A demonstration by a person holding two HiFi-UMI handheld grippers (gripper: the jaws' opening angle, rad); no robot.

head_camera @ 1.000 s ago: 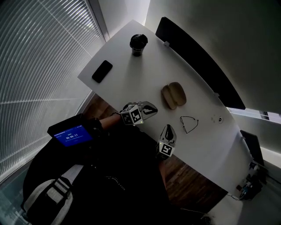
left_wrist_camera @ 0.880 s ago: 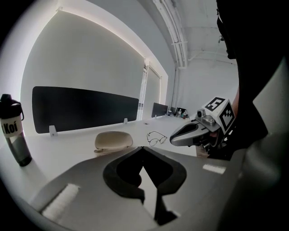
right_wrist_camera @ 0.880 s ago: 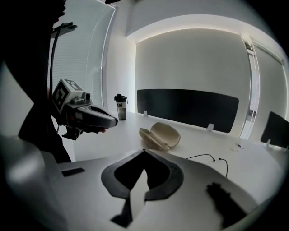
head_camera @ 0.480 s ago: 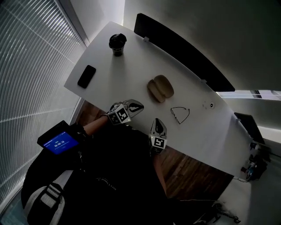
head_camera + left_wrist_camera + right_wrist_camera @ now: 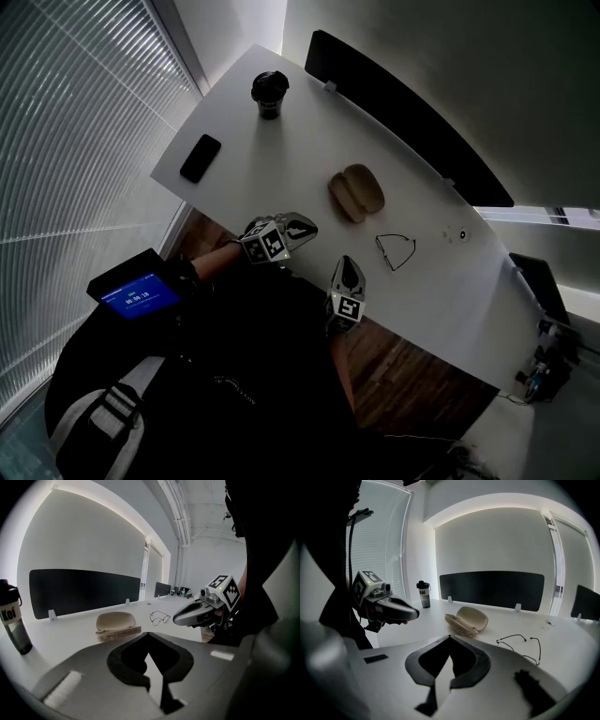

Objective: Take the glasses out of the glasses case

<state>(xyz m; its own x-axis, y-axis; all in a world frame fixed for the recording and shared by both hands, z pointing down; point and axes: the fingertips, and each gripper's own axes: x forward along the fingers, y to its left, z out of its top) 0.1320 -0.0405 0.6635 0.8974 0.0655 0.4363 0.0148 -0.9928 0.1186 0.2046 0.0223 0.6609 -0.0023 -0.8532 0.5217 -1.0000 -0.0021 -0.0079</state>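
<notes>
Blinds (image 5: 66,141) fill the left of the frame; a lit blue screen (image 5: 139,292) sits lower left, by the person's arm. White table (image 5: 281,159) runs diagonally from top centre to lower right. Upper left on it: phone (image 5: 200,157) lying flat, bottle (image 5: 269,94) upright beyond it. At the near edge, centre frame: left gripper (image 5: 305,226), jaws pressed together, nothing between them. Just right of it and lower: right gripper (image 5: 349,267), jaws likewise pressed together and empty. Case (image 5: 356,193) lies open mid-table. Glasses (image 5: 396,251) lie on the table right of and below the case, near it but not touching, temples unfolded. A dark panel (image 5: 403,112) lines the far edge.
</notes>
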